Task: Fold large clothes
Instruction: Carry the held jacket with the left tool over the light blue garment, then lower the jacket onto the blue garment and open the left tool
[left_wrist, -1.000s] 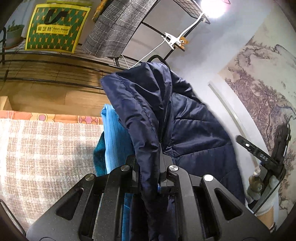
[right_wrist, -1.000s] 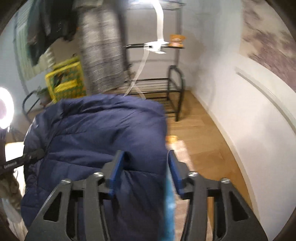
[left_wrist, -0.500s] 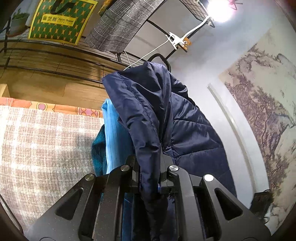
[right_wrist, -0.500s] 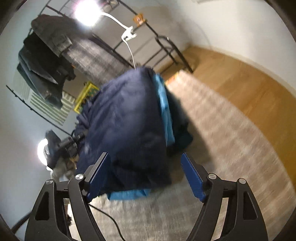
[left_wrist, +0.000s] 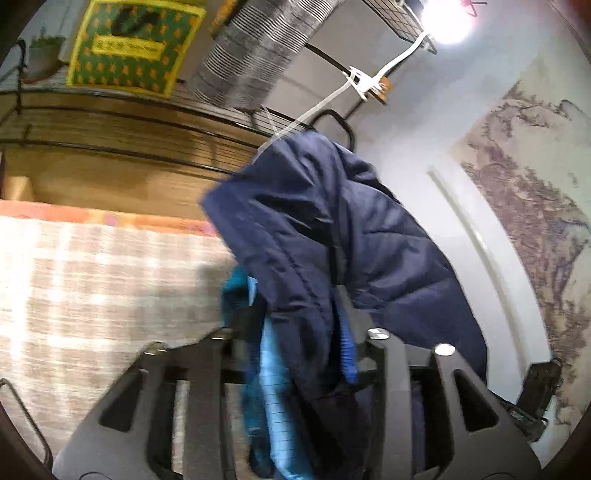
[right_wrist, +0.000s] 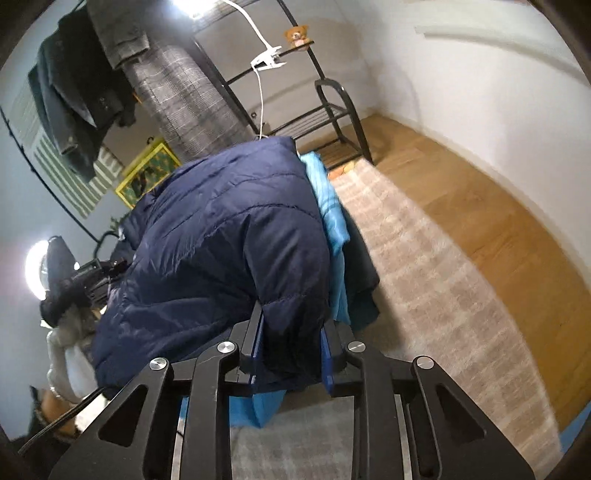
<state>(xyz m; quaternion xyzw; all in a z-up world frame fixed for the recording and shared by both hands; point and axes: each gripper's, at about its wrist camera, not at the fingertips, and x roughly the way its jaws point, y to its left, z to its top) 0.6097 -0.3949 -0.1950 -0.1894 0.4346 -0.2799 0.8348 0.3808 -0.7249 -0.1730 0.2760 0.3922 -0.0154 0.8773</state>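
rug (right_wrist: 424, 258): a pale checked weave is spread over the wooden floor.
jacket (right_wrist: 229, 240): navy and quilted with a blue lining, it is held up above the rug.
right gripper (right_wrist: 291, 350): a jacket fold is clamped between its fingers.
left gripper (left_wrist: 295, 332): spread wide, with the jacket draped loosely between.

Navy quilted jacket (right_wrist: 225, 236), blue lining (right_wrist: 328, 206); beige checked rug (right_wrist: 436, 280).

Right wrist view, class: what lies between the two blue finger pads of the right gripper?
A bunched fold of the navy puffer jacket fills the gap in the right gripper, with its light blue lining hanging beside it; the right wrist view shows this.
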